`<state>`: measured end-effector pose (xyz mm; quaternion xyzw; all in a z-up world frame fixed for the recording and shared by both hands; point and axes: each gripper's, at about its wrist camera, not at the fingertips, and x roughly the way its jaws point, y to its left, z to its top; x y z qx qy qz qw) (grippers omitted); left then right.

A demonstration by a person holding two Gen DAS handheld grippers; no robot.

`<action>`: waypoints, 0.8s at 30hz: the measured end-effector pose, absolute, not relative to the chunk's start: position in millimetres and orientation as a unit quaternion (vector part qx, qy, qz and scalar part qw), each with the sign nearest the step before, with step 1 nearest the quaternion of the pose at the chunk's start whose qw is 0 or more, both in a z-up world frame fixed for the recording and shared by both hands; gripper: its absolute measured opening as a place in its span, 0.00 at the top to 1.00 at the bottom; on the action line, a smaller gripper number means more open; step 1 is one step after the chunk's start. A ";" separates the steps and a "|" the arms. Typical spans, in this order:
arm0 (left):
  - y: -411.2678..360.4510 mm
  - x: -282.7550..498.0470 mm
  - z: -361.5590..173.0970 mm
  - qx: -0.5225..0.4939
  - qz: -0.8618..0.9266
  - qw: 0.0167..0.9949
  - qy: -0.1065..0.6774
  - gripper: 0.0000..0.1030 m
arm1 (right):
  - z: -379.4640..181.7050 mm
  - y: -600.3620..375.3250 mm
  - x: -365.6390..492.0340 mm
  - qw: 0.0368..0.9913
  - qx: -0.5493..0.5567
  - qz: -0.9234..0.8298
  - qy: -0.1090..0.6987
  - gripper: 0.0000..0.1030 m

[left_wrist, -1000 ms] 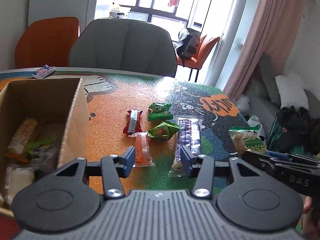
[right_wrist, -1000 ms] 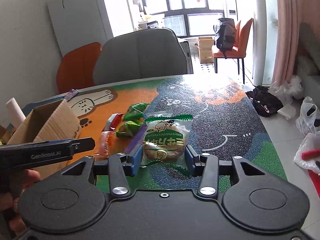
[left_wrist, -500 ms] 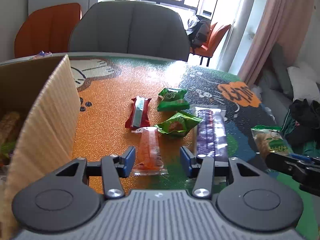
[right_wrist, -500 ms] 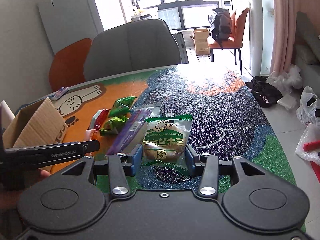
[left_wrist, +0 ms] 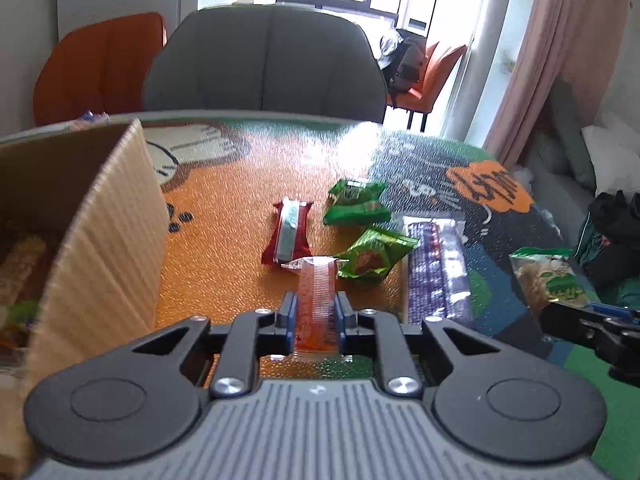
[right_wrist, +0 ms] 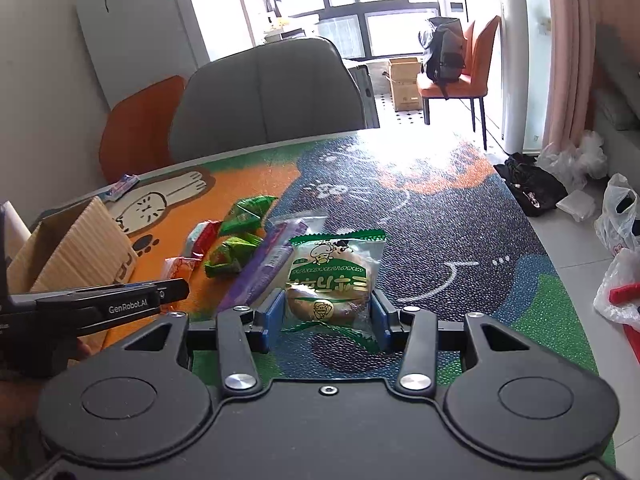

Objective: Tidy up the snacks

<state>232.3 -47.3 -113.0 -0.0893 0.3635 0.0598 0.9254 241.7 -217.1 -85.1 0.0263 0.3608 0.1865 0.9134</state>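
**Left gripper clamps the orange stick, right one carries the bun**

The left gripper [left_wrist: 314, 318] has its blue pads pinched tight on the near end of the orange snack stick [left_wrist: 316, 292], which lies flat on the table [left_wrist: 224, 216] just right of the cardboard box [left_wrist: 108, 232]. The right gripper [right_wrist: 326, 318] is clenched on the green-and-clear bun packet [right_wrist: 334, 276], well to the right of the box.

To do this well, I'd say lift the stick straight up first so its far tip clears the green packet it nearly touches, then swing left over the box wall and let go low inside. The wrapper looks thin and floppy, so a firm grip near the end may leave it drooping.

Counting what sits loose on the table right of the box: two green packets [left_wrist: 356, 204] [left_wrist: 374, 254], one red-wrapped bar [left_wrist: 290, 232], one long purple pack [left_wrist: 434, 272], plus the orange stick and the held bun. Some snacks already lie in the box, too blurred to count.
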 end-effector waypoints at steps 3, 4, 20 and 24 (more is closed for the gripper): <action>-47.6 223.3 -102.6 -0.089 0.054 0.929 0.355 0.83 | -78.7 -213.9 236.9 0.915 0.025 0.192 0.354 0.58; -48.0 220.1 -99.0 -0.089 0.052 0.930 0.352 0.83 | -76.5 -212.3 235.4 0.915 0.025 0.194 0.352 0.58; -27.3 172.8 -56.2 -0.093 0.063 0.942 0.315 0.83 | -42.4 -180.4 208.9 0.920 0.013 0.227 0.319 0.58; -18.7 161.7 -49.8 -0.095 0.071 0.944 0.309 0.83 | -37.2 -171.4 202.0 0.920 0.008 0.235 0.312 0.58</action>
